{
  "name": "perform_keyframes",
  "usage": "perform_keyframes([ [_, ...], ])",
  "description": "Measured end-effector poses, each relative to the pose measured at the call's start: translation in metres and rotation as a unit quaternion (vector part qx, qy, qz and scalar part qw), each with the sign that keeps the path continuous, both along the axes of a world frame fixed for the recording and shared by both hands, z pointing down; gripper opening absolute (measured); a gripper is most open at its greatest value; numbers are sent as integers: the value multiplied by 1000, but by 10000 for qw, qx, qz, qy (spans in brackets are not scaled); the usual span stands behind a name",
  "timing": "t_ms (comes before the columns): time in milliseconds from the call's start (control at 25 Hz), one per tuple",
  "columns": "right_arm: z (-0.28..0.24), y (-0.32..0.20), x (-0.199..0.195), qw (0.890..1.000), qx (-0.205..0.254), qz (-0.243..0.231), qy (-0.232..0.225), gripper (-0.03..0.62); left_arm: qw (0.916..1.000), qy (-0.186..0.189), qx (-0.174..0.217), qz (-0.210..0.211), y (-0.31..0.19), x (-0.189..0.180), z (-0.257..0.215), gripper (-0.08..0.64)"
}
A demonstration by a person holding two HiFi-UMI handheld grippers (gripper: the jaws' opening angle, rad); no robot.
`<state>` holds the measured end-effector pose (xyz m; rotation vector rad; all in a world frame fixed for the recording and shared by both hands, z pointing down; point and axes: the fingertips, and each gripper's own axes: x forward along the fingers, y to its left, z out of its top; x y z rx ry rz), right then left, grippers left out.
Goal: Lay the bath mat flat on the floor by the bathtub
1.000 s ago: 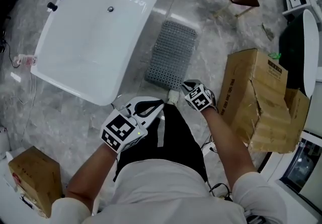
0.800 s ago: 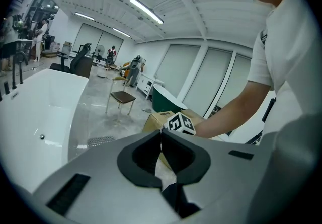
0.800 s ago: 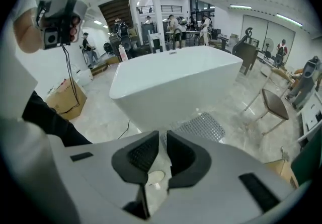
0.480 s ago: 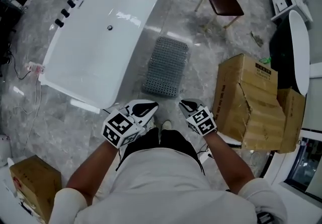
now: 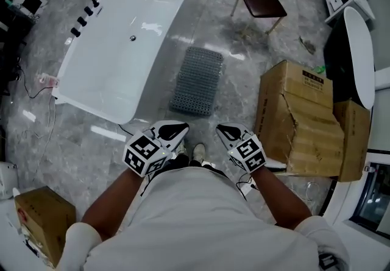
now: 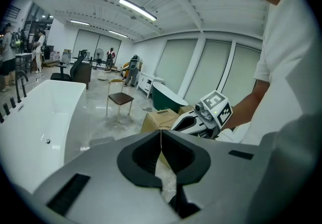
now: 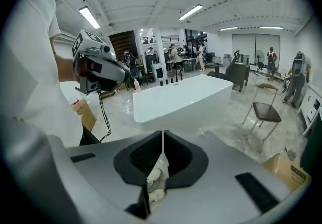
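Observation:
A grey perforated bath mat lies flat on the marble floor just right of the white bathtub. It also shows as a thin grey strip in the left gripper view and the right gripper view. Both grippers hang in front of the person's waist, well short of the mat. The left gripper is shut with nothing between its jaws, and so is the right gripper. Seen from each other's views, the right gripper and left gripper are held up in the air.
Stacked cardboard boxes stand right of the mat. A brown-seated chair is beyond it. Another box sits at the lower left, and a dark green tub at the right edge. Black taps line the bathtub's left rim. People stand far off.
The person has risen and stepped back: mat and tub look smaller and farther. Both grippers have drawn back from the mat's near edge toward the waist.

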<state>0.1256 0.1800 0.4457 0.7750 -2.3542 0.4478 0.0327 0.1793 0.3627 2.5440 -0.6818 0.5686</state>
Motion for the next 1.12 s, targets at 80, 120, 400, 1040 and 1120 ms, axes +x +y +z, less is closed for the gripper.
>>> perform_keyframes([
  [80,-8,6,7,9999,80,21,-99,22,10000,-49,44,32,7,10,-2,18],
  [120,-10,8,10,9998,120,27,-149,21,9999,-69,72,39,10,14,-3,18],
  [400,-22,22,17,9987,248,72,-433,11,9995,-272,98,123,23,26,-4,18],
  [1040,-43,-2,-25,9973,541,296,-398,9,9993,-103,180,314,-2,-24,-13,18],
  [1120,-47,-7,-42,9971,588,279,-383,9,9994,-82,166,294,-7,-41,-11,18],
])
